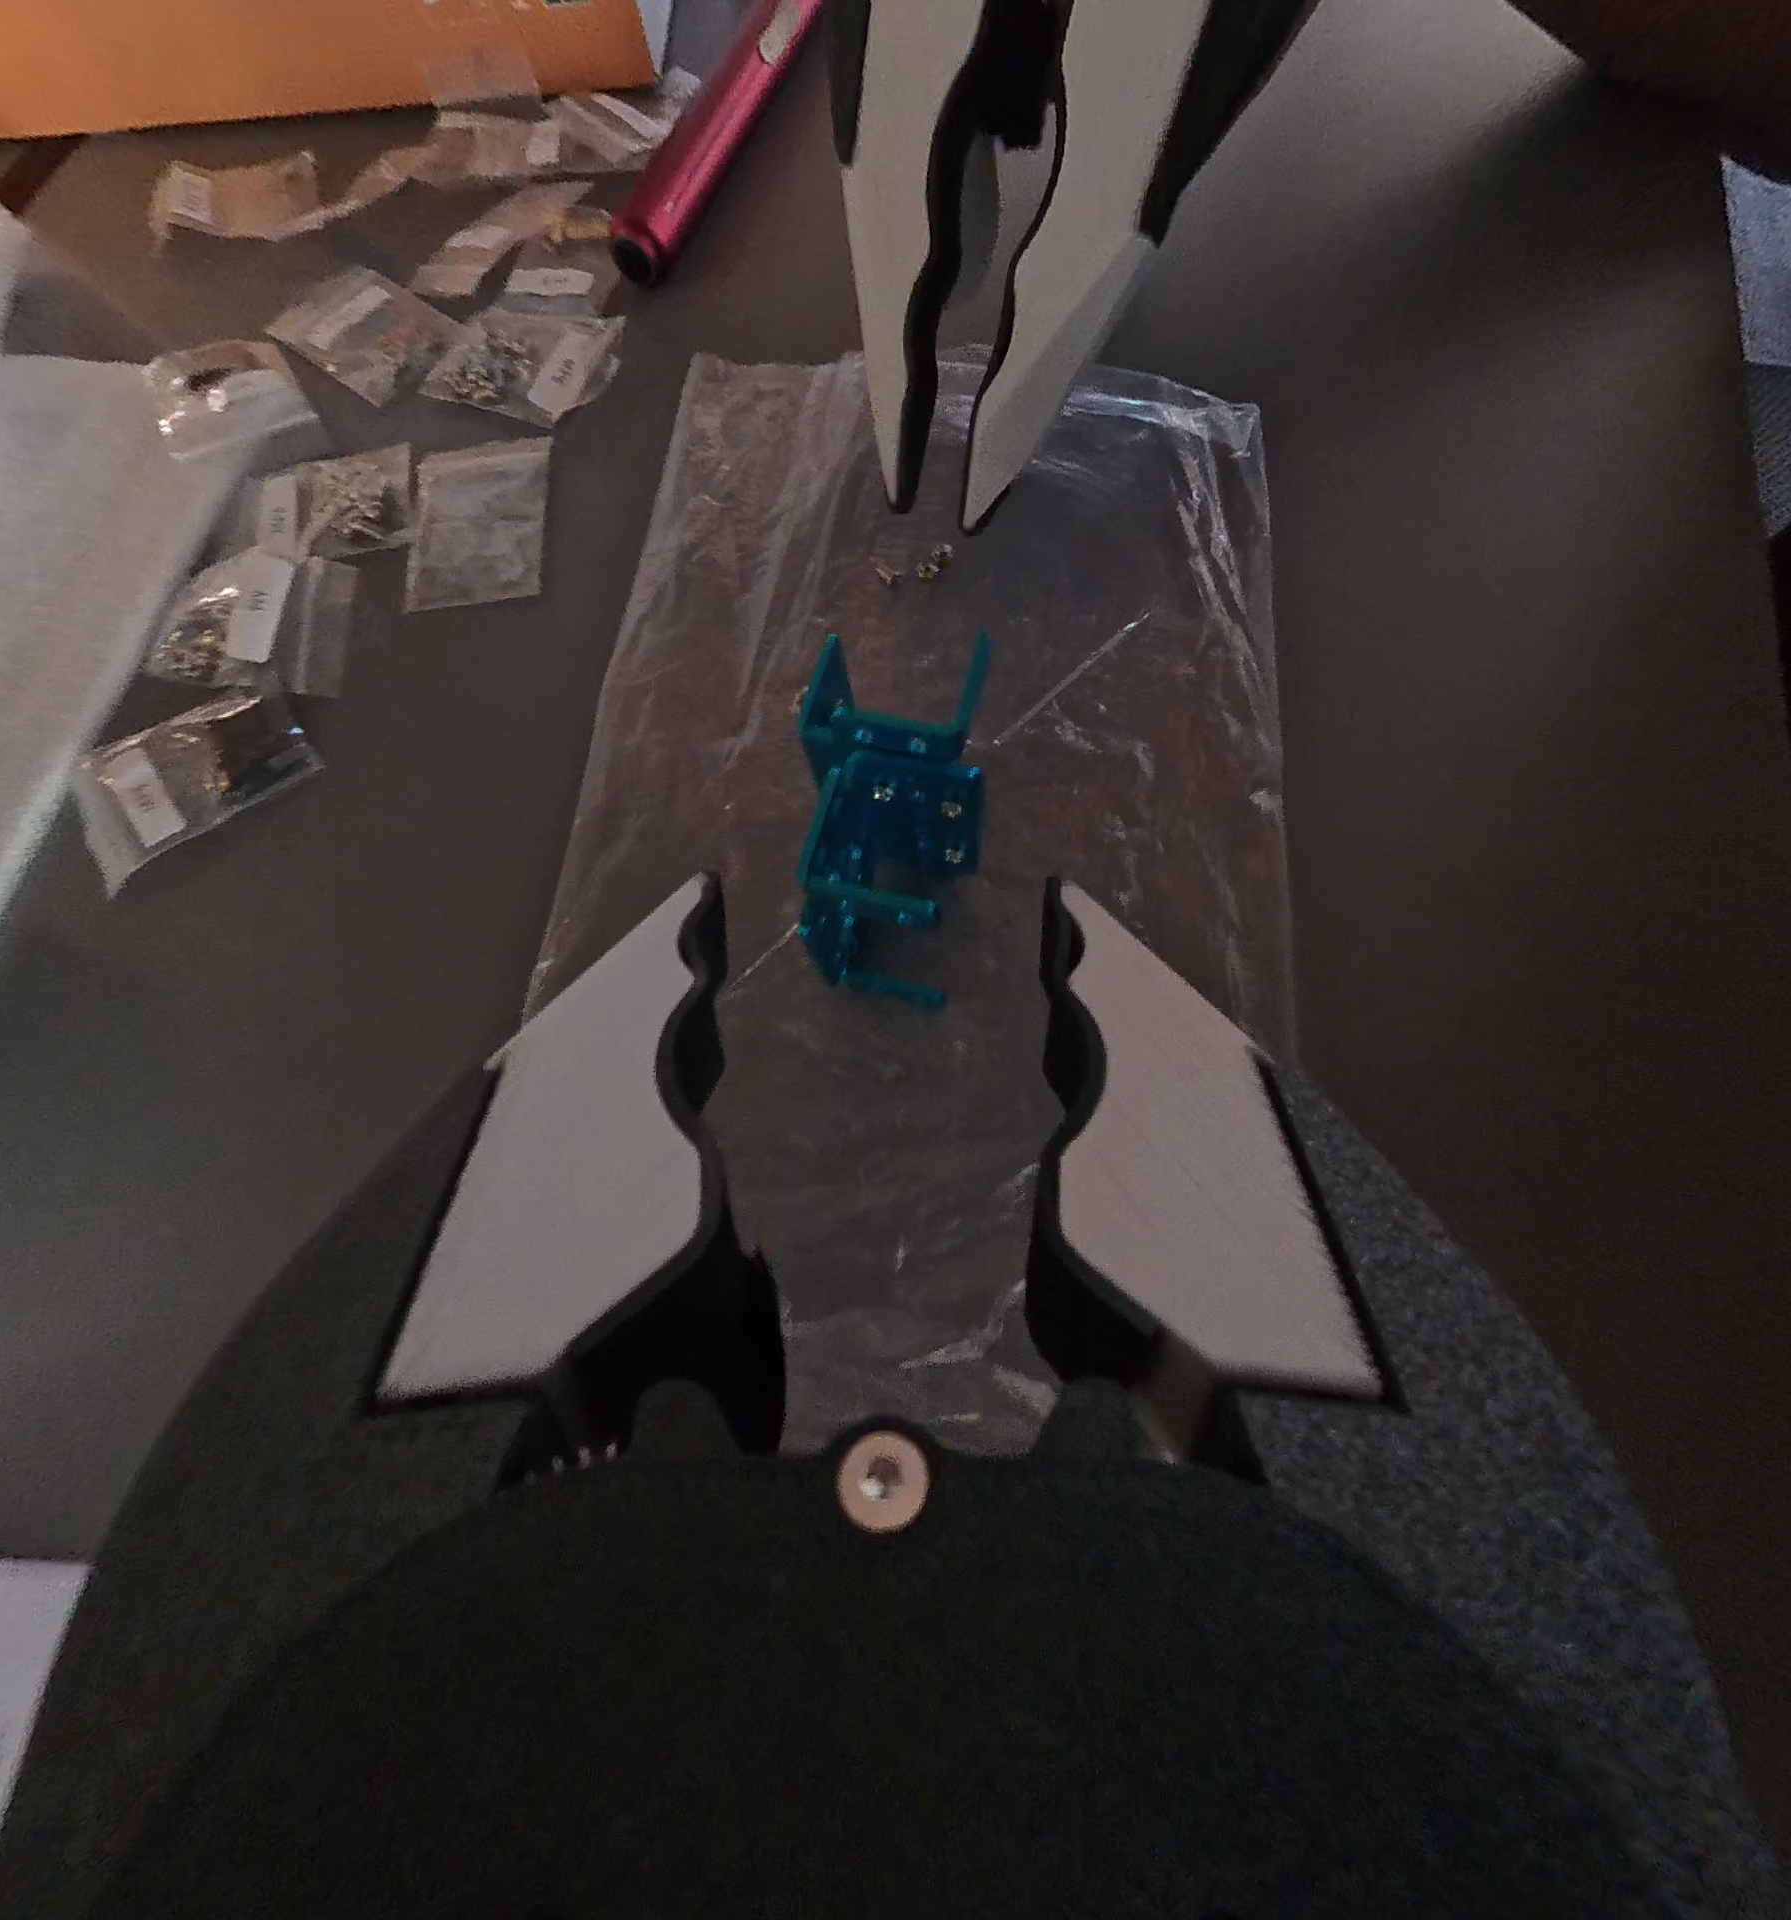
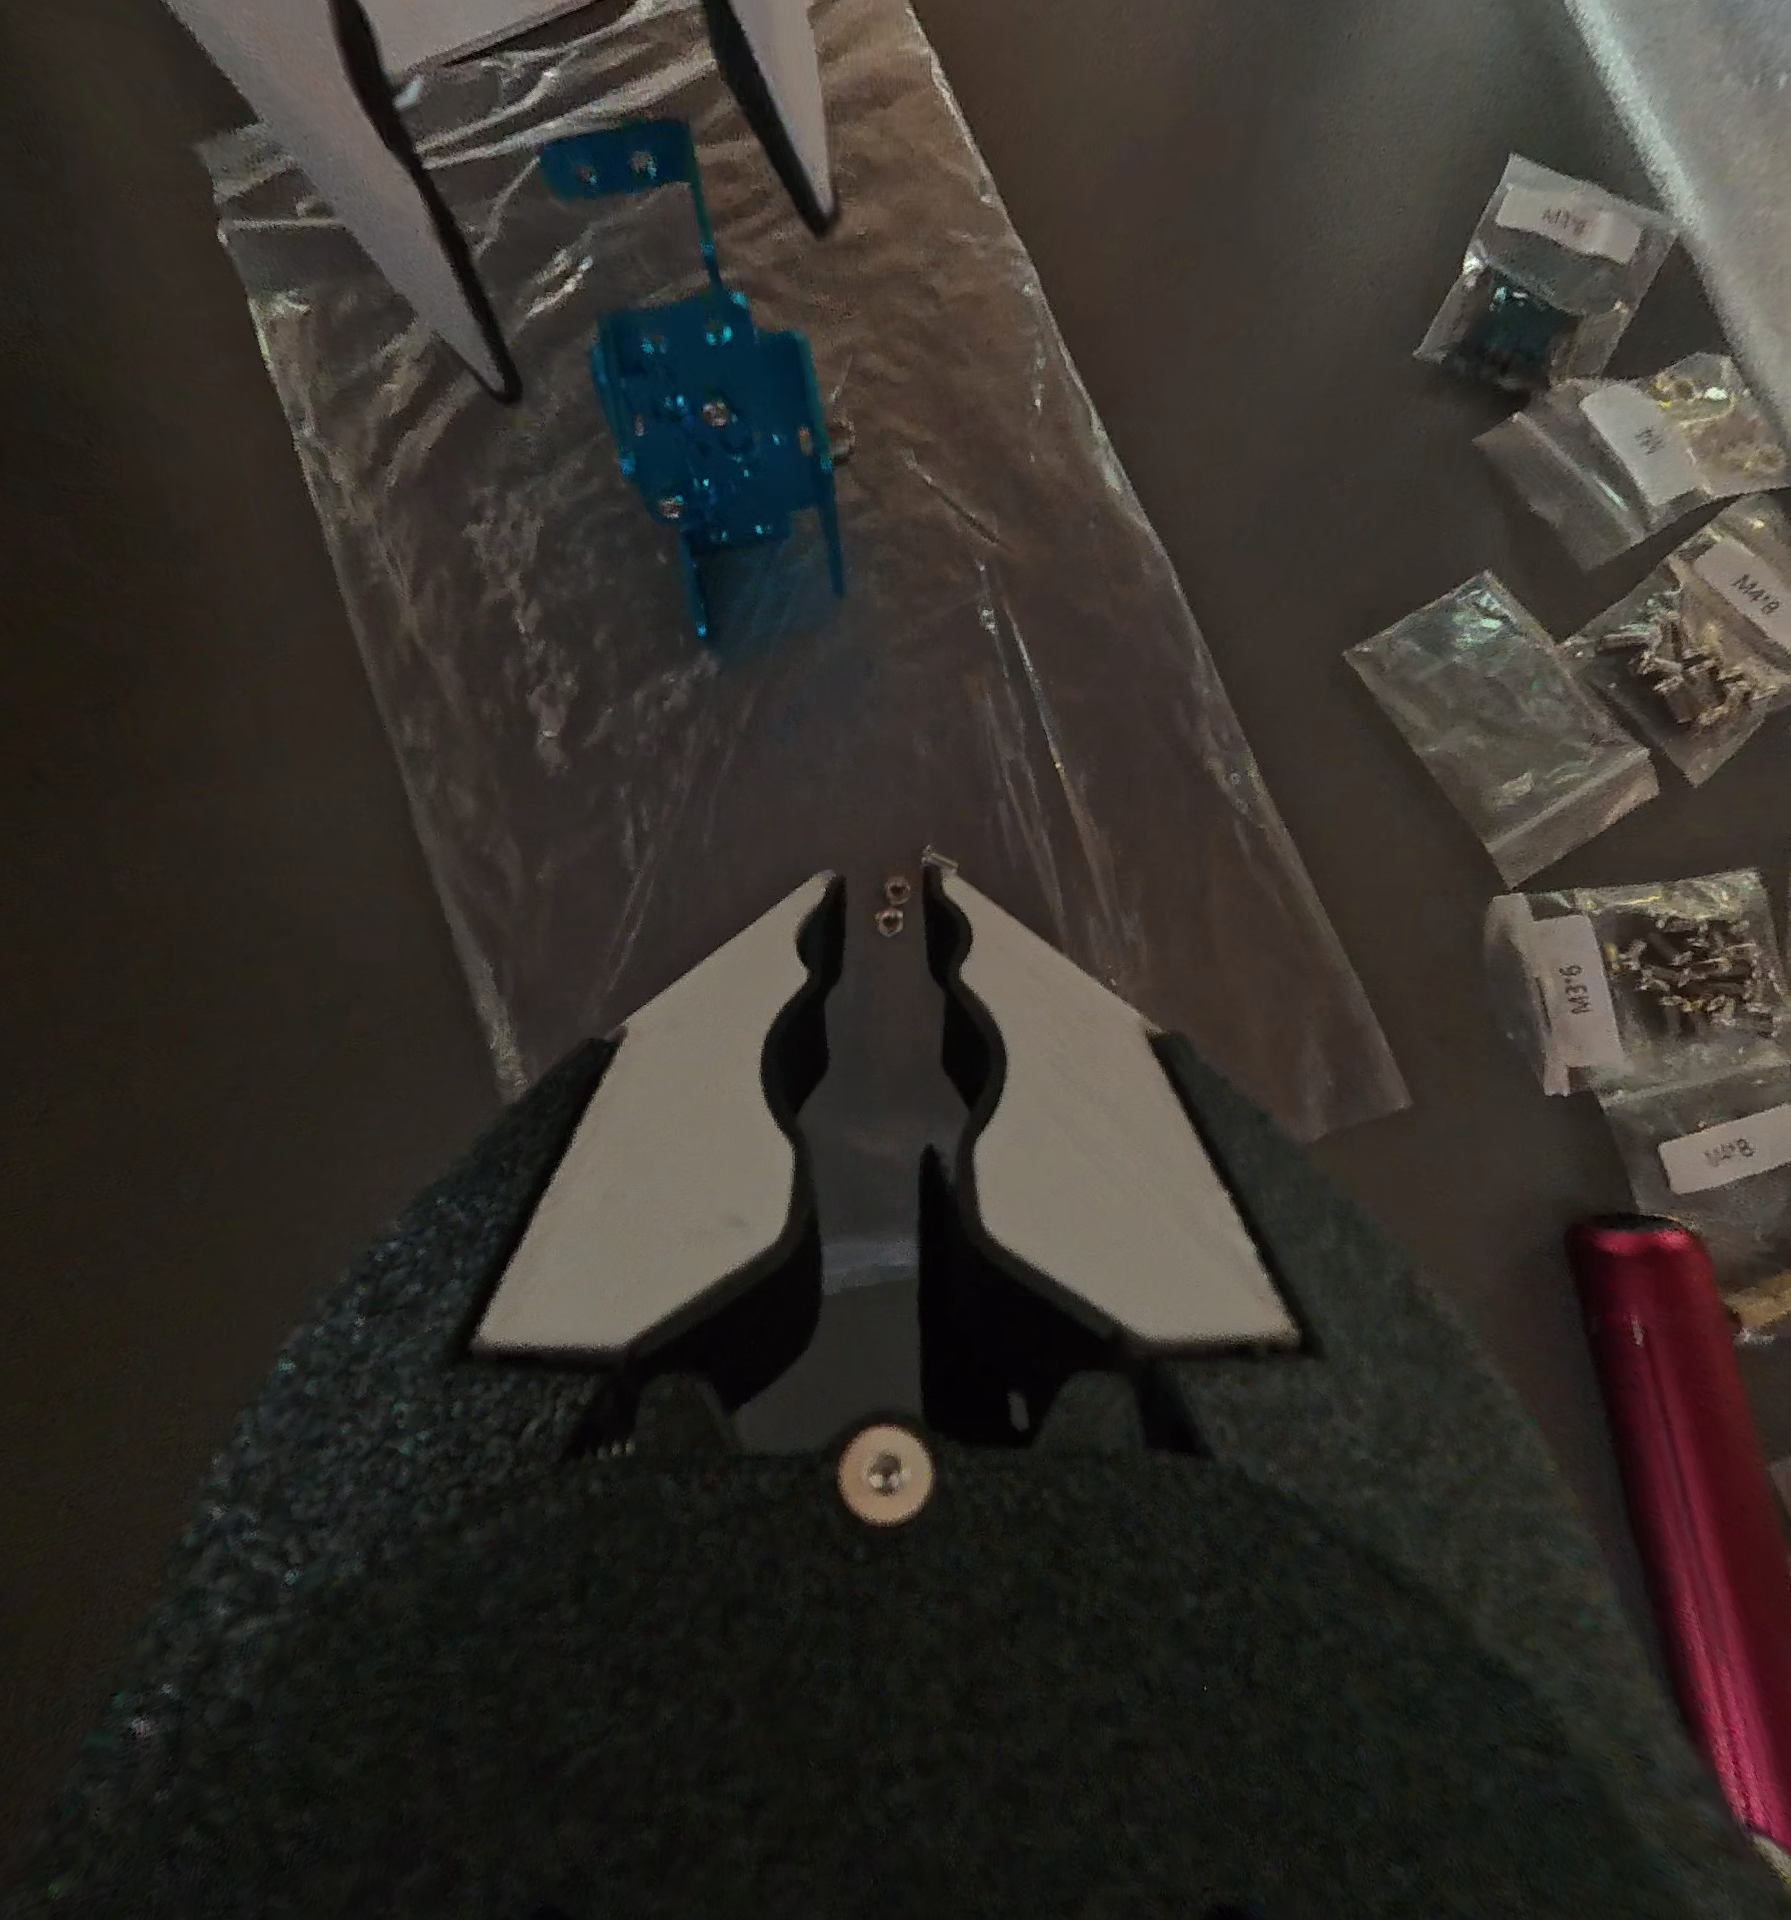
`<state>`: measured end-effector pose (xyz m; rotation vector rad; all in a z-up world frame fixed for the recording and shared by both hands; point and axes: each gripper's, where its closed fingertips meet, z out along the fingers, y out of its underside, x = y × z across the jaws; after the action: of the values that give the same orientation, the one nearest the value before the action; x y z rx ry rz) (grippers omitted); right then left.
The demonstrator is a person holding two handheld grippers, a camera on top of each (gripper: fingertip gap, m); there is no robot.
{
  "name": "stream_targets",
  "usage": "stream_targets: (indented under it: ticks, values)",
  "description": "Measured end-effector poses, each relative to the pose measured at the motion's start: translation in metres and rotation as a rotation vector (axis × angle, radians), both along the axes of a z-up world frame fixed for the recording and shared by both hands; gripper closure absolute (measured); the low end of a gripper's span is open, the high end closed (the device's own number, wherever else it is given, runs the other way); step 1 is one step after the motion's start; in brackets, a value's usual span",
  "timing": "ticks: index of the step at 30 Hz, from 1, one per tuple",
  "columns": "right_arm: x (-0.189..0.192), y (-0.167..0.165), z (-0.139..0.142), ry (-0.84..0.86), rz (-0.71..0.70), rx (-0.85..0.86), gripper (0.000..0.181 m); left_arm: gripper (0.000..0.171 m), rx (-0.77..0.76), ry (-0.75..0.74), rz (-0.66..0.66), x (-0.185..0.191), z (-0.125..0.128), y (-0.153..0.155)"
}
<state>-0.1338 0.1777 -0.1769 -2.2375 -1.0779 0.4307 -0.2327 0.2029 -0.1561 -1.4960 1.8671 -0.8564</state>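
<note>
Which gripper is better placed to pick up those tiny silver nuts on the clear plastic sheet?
Right gripper: the tiny silver nuts lie between its narrowly parted fingertips. The left gripper flanks the blue metal bracket assembly instead.

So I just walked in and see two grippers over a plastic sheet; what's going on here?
A person holds two handheld grippers facing each other over a clear plastic bag laid flat on a dark table. The left gripper is wide open, its fingers either side of a blue metal bracket assembly, not touching it. The right gripper is open only narrowly, tips down by a few small loose nuts. Small bags of screws and a red cylindrical tool lie alongside.
</note>
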Motion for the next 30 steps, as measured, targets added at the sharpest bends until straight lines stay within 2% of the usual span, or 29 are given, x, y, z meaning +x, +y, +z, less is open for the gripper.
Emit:
stream_targets:
  ticks: [5, 9, 20, 23, 27, 30]
  values:
    - [0.004, -0.005, -0.012, -0.071, -0.032, -0.083, 0.170, 0.111, -0.044, -0.098, 0.020, -0.011, 0.010, 0.004]
    - [0.005, -0.004, -0.013, -0.105, -0.038, -0.059, 0.174, 0.111, -0.104, -0.148, 0.014, -0.015, 0.015, 0.004]
    - [0.003, -0.003, -0.018, -0.200, 0.000, -0.153, 0.178, 0.112, -0.077, -0.190, -0.025, -0.017, 0.029, -0.016]
    - [0.007, -0.001, -0.016, -0.214, 0.005, -0.121, 0.178, 0.112, -0.061, -0.191, -0.004, -0.020, 0.034, -0.023]
    - [0.000, 0.001, 0.002, -0.117, 0.037, -0.018, 0.178, 0.112, -0.125, -0.159, 0.083, -0.029, 0.035, -0.042]
    - [-0.019, 0.000, 0.014, 0.011, 0.119, 0.038, 0.178, 0.112, -0.197, -0.107, 0.157, -0.027, 0.018, -0.060]
